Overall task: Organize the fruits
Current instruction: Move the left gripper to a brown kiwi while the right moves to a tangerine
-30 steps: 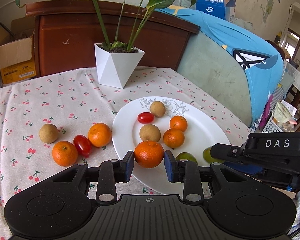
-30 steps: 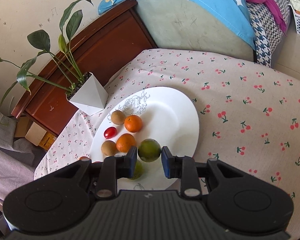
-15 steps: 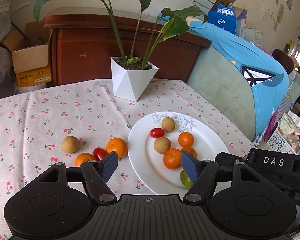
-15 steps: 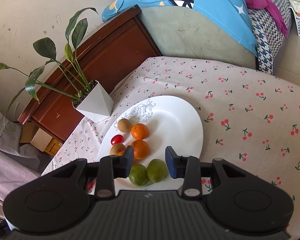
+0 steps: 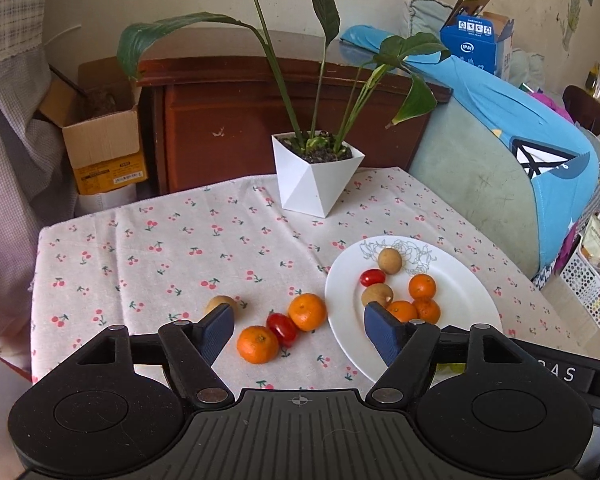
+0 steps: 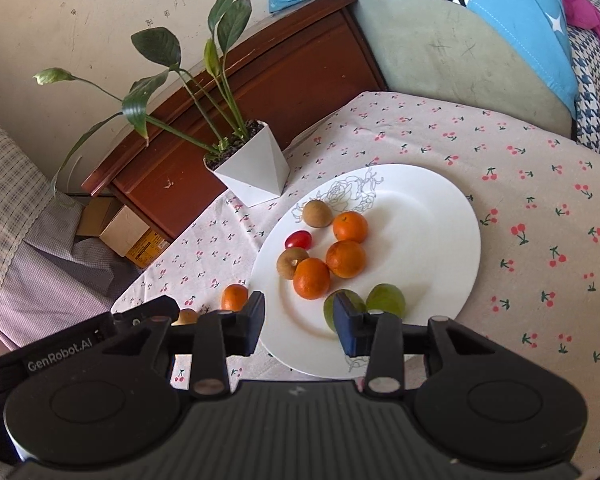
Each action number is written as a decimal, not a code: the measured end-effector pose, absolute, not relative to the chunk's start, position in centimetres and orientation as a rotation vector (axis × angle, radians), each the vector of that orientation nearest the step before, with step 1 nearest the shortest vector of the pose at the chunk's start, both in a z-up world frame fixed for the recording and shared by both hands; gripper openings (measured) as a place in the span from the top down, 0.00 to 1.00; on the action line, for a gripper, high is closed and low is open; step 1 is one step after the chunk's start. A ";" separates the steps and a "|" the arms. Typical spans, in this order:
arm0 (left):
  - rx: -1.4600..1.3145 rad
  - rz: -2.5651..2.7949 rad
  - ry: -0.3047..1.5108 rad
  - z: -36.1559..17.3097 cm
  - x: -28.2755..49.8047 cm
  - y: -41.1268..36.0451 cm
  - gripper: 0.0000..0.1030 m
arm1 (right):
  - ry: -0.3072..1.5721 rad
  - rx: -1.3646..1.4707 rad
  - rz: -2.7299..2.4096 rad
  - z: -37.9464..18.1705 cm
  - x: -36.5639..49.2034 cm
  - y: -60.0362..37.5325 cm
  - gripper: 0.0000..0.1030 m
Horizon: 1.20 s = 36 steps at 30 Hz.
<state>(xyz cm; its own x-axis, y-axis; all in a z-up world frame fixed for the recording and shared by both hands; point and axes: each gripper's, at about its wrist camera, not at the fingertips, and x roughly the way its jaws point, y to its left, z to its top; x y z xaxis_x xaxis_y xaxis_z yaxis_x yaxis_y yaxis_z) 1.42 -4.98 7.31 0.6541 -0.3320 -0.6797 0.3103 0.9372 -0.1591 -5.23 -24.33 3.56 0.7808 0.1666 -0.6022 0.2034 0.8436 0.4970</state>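
- Left claw (image 5: 299, 330) we held spread wide, empty, above the desk (image 5: 160, 248).
- Right claw (image 6: 299, 322) we held spread, empty, over the plate (image 6: 428, 240).
- Three oranges (image 6: 346, 259) sat on it; two oranges (image 5: 307, 311) lay on the desk.

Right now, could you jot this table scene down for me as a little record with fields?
Plate: white, holds three oranges, two brown fruits, one red tomato, two green fruits
Cloth: two oranges, one red tomato, one brown fruit off the plate
Left gripper: open, empty, above the loose fruit
Right gripper: open, empty, over the plate's near edge
Plant pot: white, behind the plate
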 end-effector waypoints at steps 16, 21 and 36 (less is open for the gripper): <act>-0.107 -0.289 0.851 6.2 5.6 -0.1 0.30 | 0.677 0.317 0.160 2.4 -4.8 -18.5 0.62; -0.173 -0.288 0.891 5.2 7.2 0.9 0.30 | 0.695 0.290 0.202 1.3 -3.8 -16.6 0.62; -0.158 -0.296 0.955 2.3 9.9 0.1 0.33 | 0.716 0.291 0.217 -0.5 0.0 -13.8 0.62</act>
